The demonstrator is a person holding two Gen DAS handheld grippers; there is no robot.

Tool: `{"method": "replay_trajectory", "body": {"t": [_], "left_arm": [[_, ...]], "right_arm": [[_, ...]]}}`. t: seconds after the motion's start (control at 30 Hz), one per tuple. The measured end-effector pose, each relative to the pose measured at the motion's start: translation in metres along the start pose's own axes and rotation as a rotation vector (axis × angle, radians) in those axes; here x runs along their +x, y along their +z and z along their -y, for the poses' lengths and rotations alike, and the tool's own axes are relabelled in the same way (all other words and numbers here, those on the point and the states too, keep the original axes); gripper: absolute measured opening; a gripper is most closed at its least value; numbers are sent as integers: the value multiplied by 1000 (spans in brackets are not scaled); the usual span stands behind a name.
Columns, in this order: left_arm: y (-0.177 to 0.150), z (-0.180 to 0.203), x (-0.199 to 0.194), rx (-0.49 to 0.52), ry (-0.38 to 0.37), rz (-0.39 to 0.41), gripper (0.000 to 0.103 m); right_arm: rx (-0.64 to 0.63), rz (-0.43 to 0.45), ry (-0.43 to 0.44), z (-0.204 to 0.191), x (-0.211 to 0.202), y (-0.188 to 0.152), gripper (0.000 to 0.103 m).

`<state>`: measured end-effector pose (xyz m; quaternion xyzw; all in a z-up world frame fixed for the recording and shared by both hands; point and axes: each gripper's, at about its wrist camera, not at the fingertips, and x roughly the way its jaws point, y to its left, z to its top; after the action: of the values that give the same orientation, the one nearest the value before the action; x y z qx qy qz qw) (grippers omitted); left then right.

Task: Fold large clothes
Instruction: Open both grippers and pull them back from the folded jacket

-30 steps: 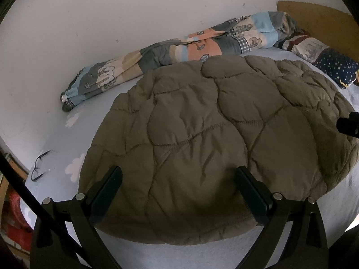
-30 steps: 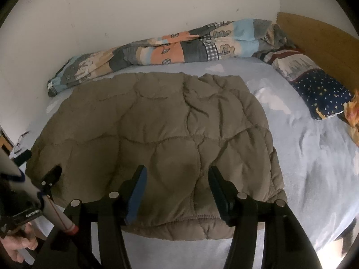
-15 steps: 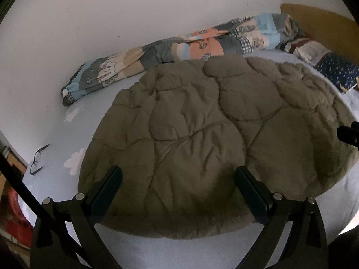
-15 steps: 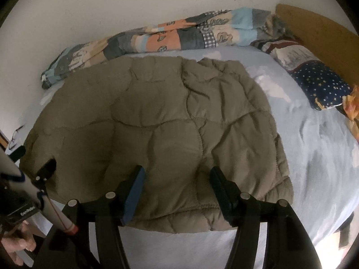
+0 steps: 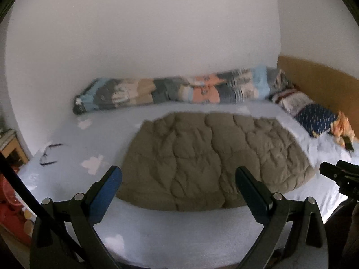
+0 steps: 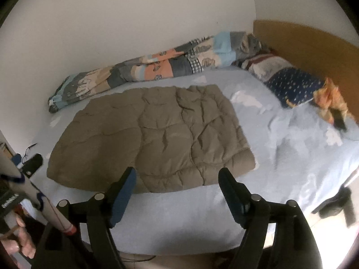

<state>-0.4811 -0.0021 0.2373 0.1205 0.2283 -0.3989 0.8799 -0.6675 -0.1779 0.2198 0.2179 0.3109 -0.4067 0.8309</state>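
Between the fingers of the left gripper [image 5: 178,180] nothing was held: its jaws stood wide, poised above the near edge of the bed [image 5: 170,231] and clear of the cloth. The right gripper [image 6: 177,178] was likewise empty, its jaws spreading wider at that moment, with only bare sheet and the jacket's near hem showing in the gap between them. A hand [image 6: 21,242] gripped the other tool's handle at the lower left of the right wrist view.

Just beyond both grippers lay the olive quilted jacket [image 6: 154,139], folded into a rough rectangle and flat on the pale blue sheet, touched by neither tool. To its left, near the bed's edge, a pair of glasses [image 5: 48,154] rested on the sheet. Behind the jacket, along the white wall [image 5: 143,35], a patchwork duvet [image 6: 143,71] was bunched into a long roll. To the right, against the wooden headboard [image 6: 303,42], sat a navy star-patterned pillow [image 6: 294,87], with an orange crumpled cloth [image 6: 329,103] beside it and a small dark object, too blurred to identify, lying against that cloth.
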Motion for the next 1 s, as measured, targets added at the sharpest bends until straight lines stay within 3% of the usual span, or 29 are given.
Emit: {"method": "replay_trajectory", "body": {"t": [0.3,0.47,0.63,0.7,0.8,1.0], "left_arm": [[42,-27,-74,-40,111,120,102],[52,-29,-89,-38,104,149,102],[41,-11,-74,28,171,47,103],[36,-6,-68,41,165,17,103],[30,-6,-63,8,167,-5,103],[25,0,-57,52,242,-7,103]], "right_arm": [[-65,158,8,-24,-83,34,95],[-89,184,-5,-34,-111,43,100],[-102,194,-35,-42,-122,41,102],[-113,196,-57,-44,-121,41,102],[-122,188,-81,-46,-118,37,102],[-124,177,-92,-46,-110,34,102]]}}
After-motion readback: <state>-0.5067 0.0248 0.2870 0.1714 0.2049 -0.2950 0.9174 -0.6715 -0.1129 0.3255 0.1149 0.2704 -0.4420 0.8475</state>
